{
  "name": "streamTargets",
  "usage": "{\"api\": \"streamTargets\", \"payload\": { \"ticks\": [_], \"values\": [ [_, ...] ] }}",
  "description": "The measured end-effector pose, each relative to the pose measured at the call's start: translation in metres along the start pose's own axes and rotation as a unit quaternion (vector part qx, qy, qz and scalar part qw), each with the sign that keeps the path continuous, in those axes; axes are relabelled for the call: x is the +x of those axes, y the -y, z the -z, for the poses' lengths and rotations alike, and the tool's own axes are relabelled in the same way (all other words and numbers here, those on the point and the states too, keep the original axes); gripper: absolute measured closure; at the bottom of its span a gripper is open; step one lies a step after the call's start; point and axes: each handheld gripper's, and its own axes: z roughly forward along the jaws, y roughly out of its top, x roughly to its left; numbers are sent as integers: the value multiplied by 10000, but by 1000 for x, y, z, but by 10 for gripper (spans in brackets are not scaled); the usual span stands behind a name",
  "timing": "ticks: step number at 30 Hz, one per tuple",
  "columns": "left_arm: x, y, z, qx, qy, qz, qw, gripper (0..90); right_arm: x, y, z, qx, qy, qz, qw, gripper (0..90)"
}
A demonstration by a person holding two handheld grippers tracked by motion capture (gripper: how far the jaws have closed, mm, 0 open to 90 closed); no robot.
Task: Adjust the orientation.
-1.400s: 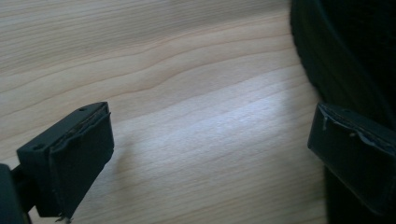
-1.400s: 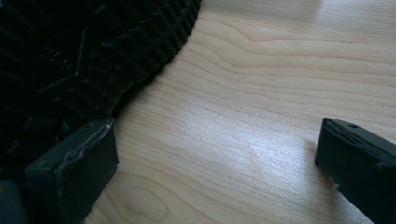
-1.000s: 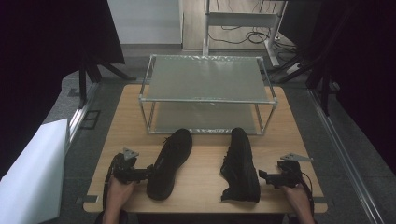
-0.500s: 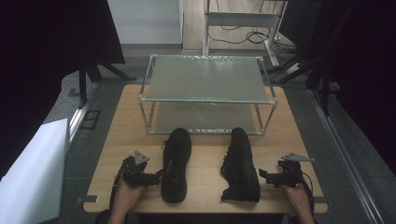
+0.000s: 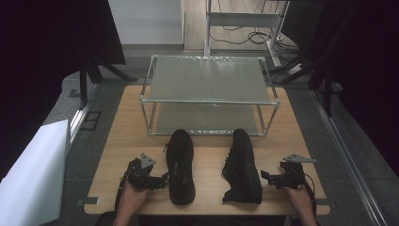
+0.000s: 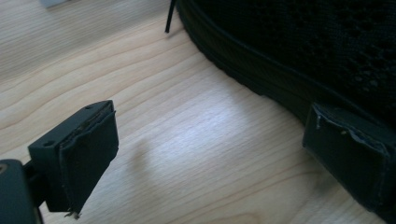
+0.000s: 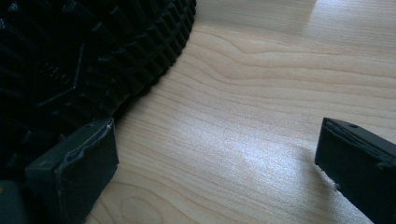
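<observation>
Table (image 5: 122, 136) of pale wood is spreading across the middle of the high view, and a two-tier metal rack (image 5: 209, 94) with frosted shelves is standing on its far half. Just in front of the rack, two black shoes are lying side by side, toes pointing away toward it. The left shoe (image 5: 180, 165) is sitting upright on its sole, opening facing up, while the right shoe (image 5: 243, 165) is tipped onto its side, its tread turned to the right. At the near left, a hand (image 5: 129, 200) is holding the left gripper (image 5: 162, 180) just beside the left shoe's heel end; in the left gripper view the jaws are standing wide apart with bare wood between them, one pad (image 6: 348, 154) lying up against the shoe's sole edge, gripping nothing. At the near right, the other hand (image 5: 297, 200) is holding the right gripper (image 5: 266, 175) just beside the right shoe's heel; in the right gripper view its jaws are also spread wide, one pad (image 7: 77, 172) sitting next to the knobbly black tread, nothing clasped between them.
</observation>
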Motion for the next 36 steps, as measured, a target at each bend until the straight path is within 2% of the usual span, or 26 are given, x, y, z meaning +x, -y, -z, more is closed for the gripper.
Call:
{"api": "streamTargets", "payload": {
  "ticks": [5,9,11,19,28,36],
  "values": [
    [-7,-2,-3,-35,87,-49,9999,30,0,0,-1,13,-4,25,10000,0],
    [-6,-2,-4,-21,99,-57,9999,16,0,0,-1,26,-1,26,10000,0],
    [-5,-2,-4,-33,102,-12,9999,3,0,0,-1,15,3,23,10000,0],
    [4,-1,1,-325,-19,204,9993,0,1,-2,1,-24,-10,18,10000,0],
    [13,2,4,-467,38,528,9975,0,6,-12,10,-137,44,54,9999,0],
    [13,2,4,-515,61,486,9975,0,12,-26,18,-240,-77,141,9996,0]
  ]
}}
